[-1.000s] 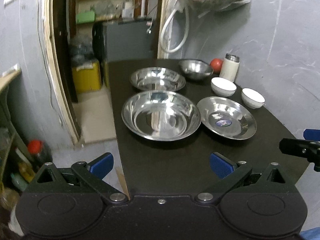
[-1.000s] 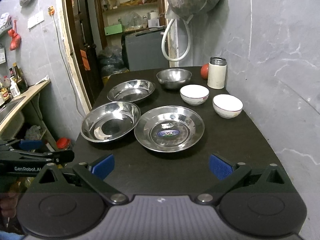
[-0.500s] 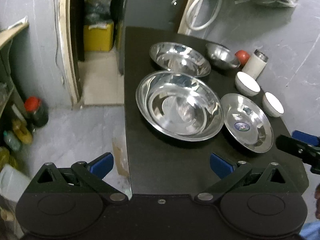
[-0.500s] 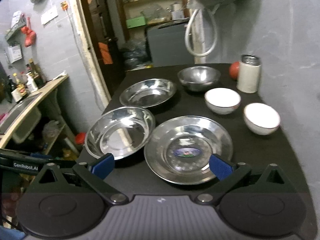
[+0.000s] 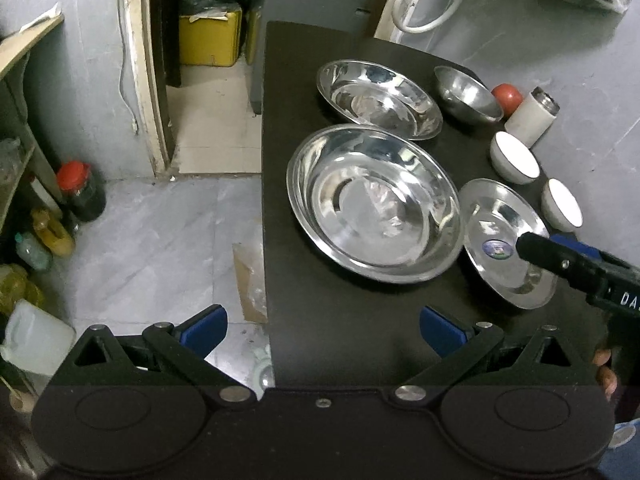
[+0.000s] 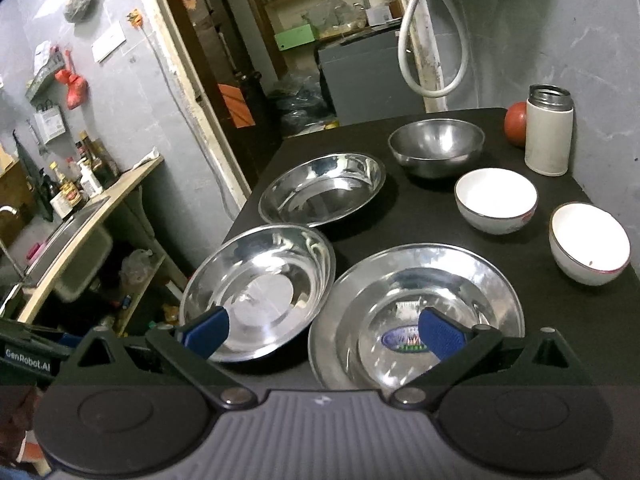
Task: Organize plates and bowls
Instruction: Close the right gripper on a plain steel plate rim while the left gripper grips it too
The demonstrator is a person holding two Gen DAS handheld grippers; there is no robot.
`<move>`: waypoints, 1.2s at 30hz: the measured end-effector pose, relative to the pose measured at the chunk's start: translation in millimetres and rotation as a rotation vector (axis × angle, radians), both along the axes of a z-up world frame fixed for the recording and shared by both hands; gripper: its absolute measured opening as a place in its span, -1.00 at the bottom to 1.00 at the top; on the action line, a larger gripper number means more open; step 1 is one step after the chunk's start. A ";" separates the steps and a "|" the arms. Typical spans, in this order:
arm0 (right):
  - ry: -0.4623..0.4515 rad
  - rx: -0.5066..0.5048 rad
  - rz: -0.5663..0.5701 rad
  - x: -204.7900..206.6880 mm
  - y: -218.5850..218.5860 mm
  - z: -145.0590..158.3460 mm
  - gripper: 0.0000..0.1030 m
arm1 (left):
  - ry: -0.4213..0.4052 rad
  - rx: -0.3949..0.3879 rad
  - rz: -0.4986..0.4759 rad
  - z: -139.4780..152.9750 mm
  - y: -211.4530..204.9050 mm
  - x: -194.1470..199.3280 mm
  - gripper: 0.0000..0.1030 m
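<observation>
On the black table [image 5: 340, 340] lie three steel plates: a large deep one [image 5: 372, 204] [image 6: 256, 292], a far one [image 5: 378, 98] [image 6: 324, 190], and a flat stickered one [image 5: 506, 242] [image 6: 416, 320]. A steel bowl [image 6: 436, 148] [image 5: 466, 96] and two white bowls [image 6: 496, 200] [image 6: 588, 244] stand behind. My left gripper [image 5: 322, 330] is open above the table's near left edge. My right gripper [image 6: 320, 330] is open, low over the near rims of the deep and stickered plates; in the left wrist view its fingers [image 5: 560, 260] reach over the stickered plate.
A white flask [image 6: 548, 130] and a red fruit [image 6: 516, 122] stand at the table's far right by the grey wall. Left of the table is open floor with bottles [image 5: 80, 192] and a white jug [image 5: 34, 340]. A counter with a sink [image 6: 68, 240] lies further left.
Both grippers have moved forward toward the plates. The left view has risen and tilted down over the table's left edge; the right gripper has come in low over the stickered plate.
</observation>
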State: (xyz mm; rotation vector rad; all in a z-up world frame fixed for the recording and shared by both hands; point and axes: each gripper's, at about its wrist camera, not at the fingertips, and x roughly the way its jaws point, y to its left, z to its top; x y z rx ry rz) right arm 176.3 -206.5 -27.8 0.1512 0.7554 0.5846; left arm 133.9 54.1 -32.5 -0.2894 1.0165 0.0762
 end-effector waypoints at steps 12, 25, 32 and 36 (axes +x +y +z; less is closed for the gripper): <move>0.050 -0.030 -0.220 64.2 22.8 -4.5 1.00 | -0.132 0.165 -0.097 13.4 45.9 143.6 0.98; 0.093 -0.036 -0.313 125.6 62.9 -22.2 0.97 | -0.120 0.162 -0.251 -35.1 58.6 255.5 0.65; 0.126 -0.021 -0.338 147.9 76.3 -31.7 0.56 | -0.110 0.085 -0.287 -42.2 59.7 266.0 0.12; 0.143 -0.016 -0.333 154.9 81.1 -35.5 0.21 | -0.105 0.038 -0.283 -46.3 61.5 266.5 -0.26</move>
